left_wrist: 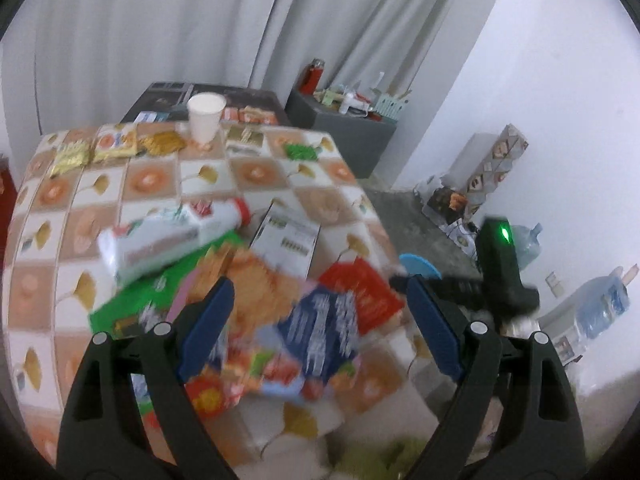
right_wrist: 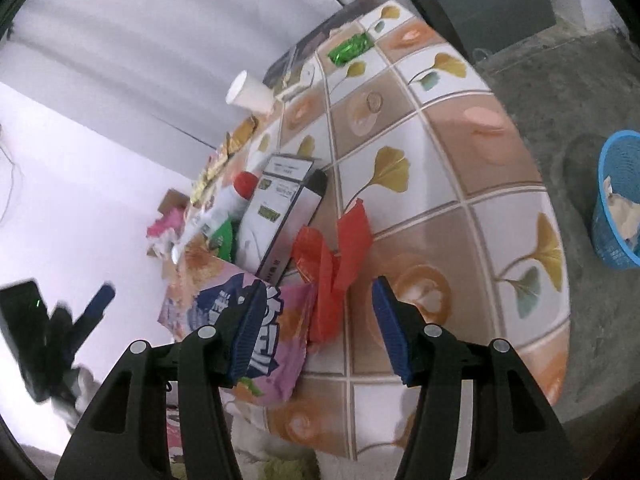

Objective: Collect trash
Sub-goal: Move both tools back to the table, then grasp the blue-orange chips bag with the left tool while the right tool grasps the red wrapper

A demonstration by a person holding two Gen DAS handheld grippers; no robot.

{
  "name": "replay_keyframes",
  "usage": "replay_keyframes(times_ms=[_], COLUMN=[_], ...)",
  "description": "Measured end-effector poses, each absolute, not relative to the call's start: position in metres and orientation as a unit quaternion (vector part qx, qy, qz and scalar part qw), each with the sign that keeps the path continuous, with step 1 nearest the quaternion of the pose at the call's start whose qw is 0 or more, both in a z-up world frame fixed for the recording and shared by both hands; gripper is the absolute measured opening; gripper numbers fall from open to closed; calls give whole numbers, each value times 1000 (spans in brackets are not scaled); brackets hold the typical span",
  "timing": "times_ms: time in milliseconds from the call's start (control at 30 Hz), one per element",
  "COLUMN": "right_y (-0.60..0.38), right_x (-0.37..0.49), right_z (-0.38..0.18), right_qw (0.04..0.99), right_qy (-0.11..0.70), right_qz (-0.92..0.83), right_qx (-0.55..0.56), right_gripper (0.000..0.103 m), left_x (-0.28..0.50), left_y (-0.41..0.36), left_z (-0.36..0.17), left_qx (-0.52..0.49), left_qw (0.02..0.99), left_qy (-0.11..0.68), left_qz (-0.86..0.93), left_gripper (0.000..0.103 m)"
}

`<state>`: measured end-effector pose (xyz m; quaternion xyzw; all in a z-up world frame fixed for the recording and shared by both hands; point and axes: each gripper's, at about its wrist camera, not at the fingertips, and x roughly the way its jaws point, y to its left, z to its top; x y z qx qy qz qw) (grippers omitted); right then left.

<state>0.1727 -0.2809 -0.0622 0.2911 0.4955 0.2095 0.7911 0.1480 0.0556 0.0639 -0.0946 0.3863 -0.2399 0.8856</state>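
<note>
Both tools spread, gripping nothing: left tool (left_wrist: 320,320) over blurred, probably crumpled wrappers (left_wrist: 320,332); torn red wrapper (right_wrist: 336,256) just ahead of right tool (right_wrist: 320,324) on tiled bench (right_wrist: 440,152).

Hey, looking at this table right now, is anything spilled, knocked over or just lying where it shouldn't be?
Yes. Near the table's front edge, wrappers and boxes lie in a loose heap: a red wrapper crumpled, a white bottle on its side, a white box askew. The paper cup stands upright; no spill shows. The blue basket sits on the floor.
</note>
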Motion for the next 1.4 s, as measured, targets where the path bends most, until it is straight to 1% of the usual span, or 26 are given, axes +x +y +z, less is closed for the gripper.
replay_keyframes(times_ms=[300, 533, 600, 767, 933, 967, 1100, 1267, 1400], right_y=[-268, -264, -263, -261, -259, -258, -257, -255, -255], right_x=[187, 197, 200, 203, 205, 206, 206, 204, 203], right_z=[-66, -72, -73, -75, -76, -77, -78, -78, -78], right_qw=[788, 787, 786, 785, 784, 784, 782, 780, 780], right_qy=[514, 522, 523, 524, 527, 527, 529, 532, 532], right_qz=[202, 193, 190, 189, 190, 190, 192, 197, 199], right_qx=[272, 268, 270, 270, 268, 268, 268, 264, 264], right_gripper=[54, 54, 54, 54, 53, 52, 47, 36, 25], left_x=[103, 108, 111, 115, 118, 118, 118, 113, 109], left_y=[59, 60, 60, 59, 56, 57, 60, 64, 67], left_z=[5, -26, -32, -42, -47, -48, -57, -59, -57], left_qx=[-143, -208, -218, -236, -247, -250, -279, -302, -308], left_qw=[839, 828, 827, 823, 827, 827, 820, 817, 819], left_qy=[463, 470, 468, 467, 457, 455, 454, 445, 436], left_qz=[-246, -224, -222, -220, -217, -216, -209, -206, -210], left_gripper=[84, 83, 77, 72, 66, 63, 54, 53, 53])
